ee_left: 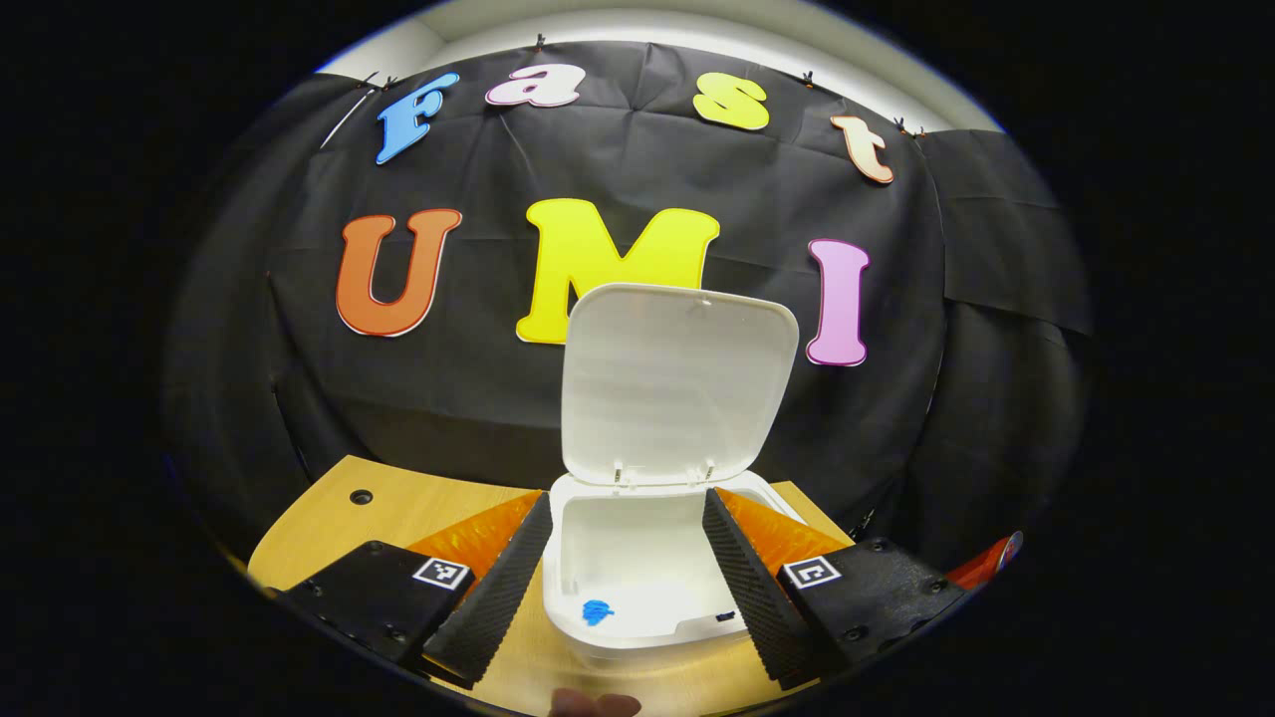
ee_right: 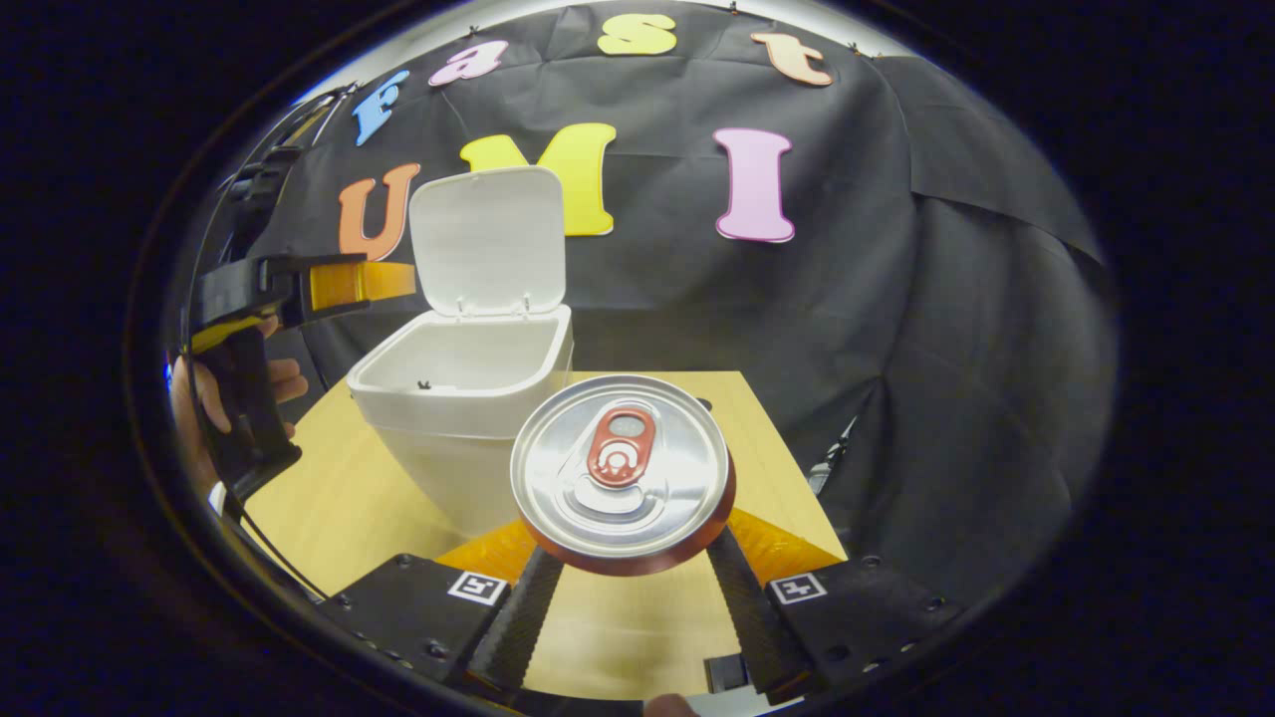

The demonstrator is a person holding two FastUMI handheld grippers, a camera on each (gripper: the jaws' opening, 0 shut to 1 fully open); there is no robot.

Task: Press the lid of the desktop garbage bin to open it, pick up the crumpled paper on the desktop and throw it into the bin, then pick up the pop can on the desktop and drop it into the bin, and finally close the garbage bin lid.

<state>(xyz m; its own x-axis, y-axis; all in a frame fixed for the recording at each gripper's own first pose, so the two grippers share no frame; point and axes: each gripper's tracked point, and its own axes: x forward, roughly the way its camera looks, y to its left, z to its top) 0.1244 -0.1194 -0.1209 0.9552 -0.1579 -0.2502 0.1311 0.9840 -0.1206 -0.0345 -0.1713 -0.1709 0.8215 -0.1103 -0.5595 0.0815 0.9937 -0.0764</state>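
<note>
Wooden desktop (ee_right: pixel 339 498) carried white bin (ee_right: pixel 463 393), lid (ee_right: pixel 488 239) raised upright; right gripper (ee_right: pixel 623 588) pinched pop can (ee_right: pixel 623 473); left gripper (ee_left: pixel 628 578) spread before bin, holding nothing.

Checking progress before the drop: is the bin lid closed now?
No, the lid stands upright behind the open bin.
</note>
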